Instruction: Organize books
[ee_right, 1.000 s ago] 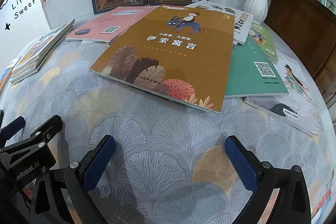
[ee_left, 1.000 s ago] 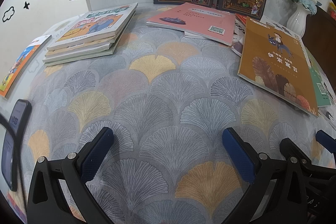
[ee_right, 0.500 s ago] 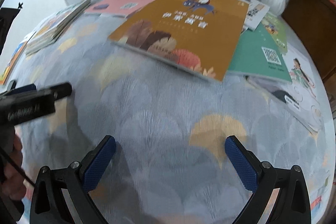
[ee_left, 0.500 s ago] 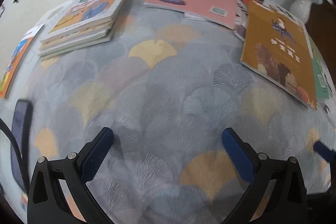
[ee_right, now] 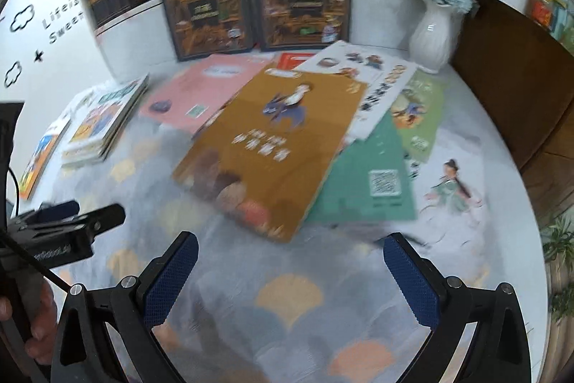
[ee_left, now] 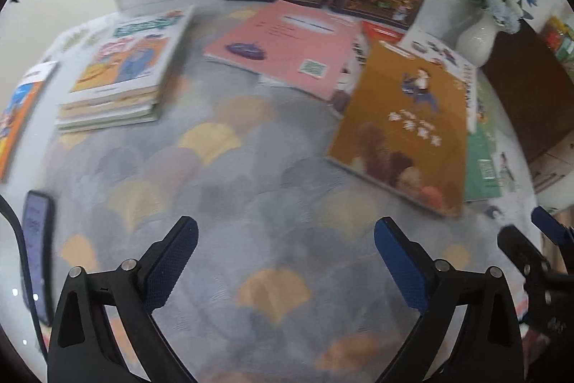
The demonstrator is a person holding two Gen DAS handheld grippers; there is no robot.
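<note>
The brown book [ee_right: 272, 149] lies flat on the fan-patterned tablecloth [ee_right: 287, 293], topmost of a loose spread of books and the landmark for the rest. Against its far left corner lies the pink book [ee_right: 204, 92]; a white picture book [ee_right: 373, 78] juts out from under its far right edge, and a green book [ee_right: 369, 182] with a QR code shows from beneath its right side. Well to the left of the brown book sits a neat stack of books [ee_left: 125, 78], and beyond it two dark ornate books [ee_right: 258, 6] stand upright against the white shelf base. Only the right wrist view shows the shelf rows of spines above and a pale book with a painted figure [ee_right: 452, 192] right of the green one; only the left wrist view shows a phone [ee_left: 36, 246] on the cloth, far left and nearer than the stack. The white vase [ee_right: 430, 38] stands beyond the brown book to the right. The left gripper [ee_left: 285, 239] and right gripper [ee_right: 290, 257] both hover over bare cloth on the near side of the brown book, jaws spread wide and holding nothing.
</note>
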